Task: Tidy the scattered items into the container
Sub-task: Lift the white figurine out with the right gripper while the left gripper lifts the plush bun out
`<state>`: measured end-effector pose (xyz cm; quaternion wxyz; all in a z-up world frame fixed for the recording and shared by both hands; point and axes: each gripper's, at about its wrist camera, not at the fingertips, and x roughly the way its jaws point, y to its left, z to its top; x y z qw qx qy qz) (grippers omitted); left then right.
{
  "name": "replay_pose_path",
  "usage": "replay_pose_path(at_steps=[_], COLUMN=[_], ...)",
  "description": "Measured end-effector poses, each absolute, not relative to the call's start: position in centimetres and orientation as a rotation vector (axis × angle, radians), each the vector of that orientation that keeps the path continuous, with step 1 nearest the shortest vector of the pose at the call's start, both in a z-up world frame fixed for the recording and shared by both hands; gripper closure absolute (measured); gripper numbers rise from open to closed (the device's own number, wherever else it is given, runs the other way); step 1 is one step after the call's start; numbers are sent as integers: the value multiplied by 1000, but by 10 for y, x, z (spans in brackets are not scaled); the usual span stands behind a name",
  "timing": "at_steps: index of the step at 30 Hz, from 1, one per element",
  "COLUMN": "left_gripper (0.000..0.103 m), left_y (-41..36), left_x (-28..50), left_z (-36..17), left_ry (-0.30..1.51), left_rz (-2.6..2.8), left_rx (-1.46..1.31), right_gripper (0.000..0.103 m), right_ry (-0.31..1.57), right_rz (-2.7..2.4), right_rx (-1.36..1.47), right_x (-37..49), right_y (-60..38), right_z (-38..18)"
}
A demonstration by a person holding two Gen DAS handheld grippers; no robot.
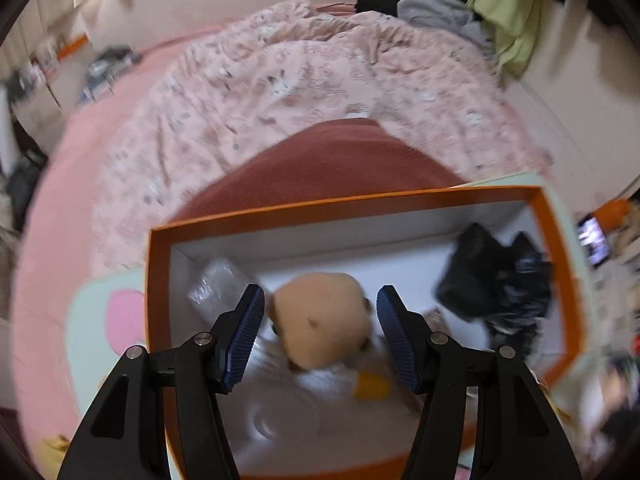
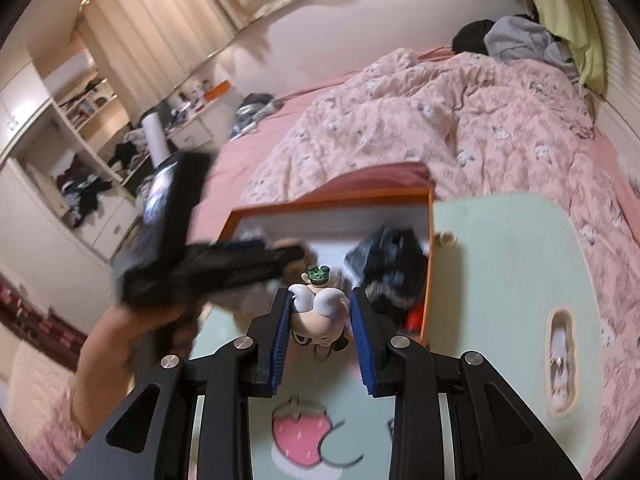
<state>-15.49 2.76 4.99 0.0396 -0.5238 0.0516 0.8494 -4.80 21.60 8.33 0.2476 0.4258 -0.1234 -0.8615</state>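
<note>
The orange box point(image 1: 400, 196), white inside, sits on a pale green mat point(image 2: 500, 280) spread over the bed, just in front of a dark red cushion or blanket point(image 1: 340, 160). Inside it lie a crumpled black garment point(image 1: 496, 284) toward the right wall, a clear plastic bottle point(image 1: 218, 284) by the left wall, some white cloth with a yellow patch point(image 1: 372, 386), and a tan plush toy point(image 1: 324, 320) in the middle.

The left gripper point(image 1: 320, 332) hangs over the box, pointing down into it. Its blue-padded jaws stand apart on either side of the plush toy, and the picture is too blurred to show whether the pads press on it or whether the toy simply lies below them.

The right gripper point(image 2: 320, 328) is outside the box, above the mat near the box's front edge. Its jaws are clamped on a small figurine point(image 2: 318, 312), white with wing-like parts and a green cap, held head-forward between the pads.

In the right wrist view a person's hand point(image 2: 120, 340), with a pink sleeve below it, holds the left gripper's black body at the left of the picture, blurred. The mat bears a strawberry print point(image 2: 302, 432). Beyond the box spreads a pink floral quilt point(image 2: 440, 120), with grey and black clothes point(image 2: 516, 40) heaped at the head of the bed. Shelves point(image 2: 88, 112) and curtains point(image 2: 160, 12) stand at the far left.
</note>
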Motion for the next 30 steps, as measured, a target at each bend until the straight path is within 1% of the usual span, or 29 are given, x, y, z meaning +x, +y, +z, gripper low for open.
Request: replay_pose_path(at_steps=[2, 3, 4, 5, 10, 12, 15, 19, 22, 25, 28, 30], left_gripper=[44, 46, 52, 52, 54, 54, 54, 54, 54, 54, 54, 54], left_y=[34, 34, 35, 35, 26, 21, 11, -6, -17, -25, -30, -32], left_x=[-158, -160, -161, -161, -161, -157, -143, -99, -61, -29, -6, 0], left_z=[39, 33, 30, 30, 33, 39, 65, 113, 125, 101, 56, 36], left_ry=[193, 185, 195, 205, 95, 35, -42, -148, -211, -246, -254, -294], left_rz=[2561, 2530, 2517, 2520, 2491, 2515, 2601, 2624, 2581, 2547, 2561, 2567], left_rx=[-1646, -1675, -1682, -1675, -1649, -1574, -1390, -1158, -1081, -1134, -1266, -1305], right_gripper=[74, 74, 74, 74, 74, 74, 74, 74, 74, 74, 74, 74], right_ry=[-306, -296, -285, -284, -255, -226, -197, -177, -213, -231, -206, -195], right_rz=[-2350, -2354, -2348, -2339, -2293, -2283, -2273, -2300, -2310, -2333, -2377, -2400], right_rx=[1161, 1160, 1161, 1166, 1208, 1228, 1247, 1257, 1271, 1266, 1237, 1218], right_x=[-38, -34, -30, -27, -19, -16, -13, -11, -14, -13, -10, -6], right_y=[213, 212, 209, 206, 188, 178, 167, 162, 164, 164, 161, 158], right_z=[76, 73, 69, 65, 47, 39, 27, 13, 4, -1, 0, -1])
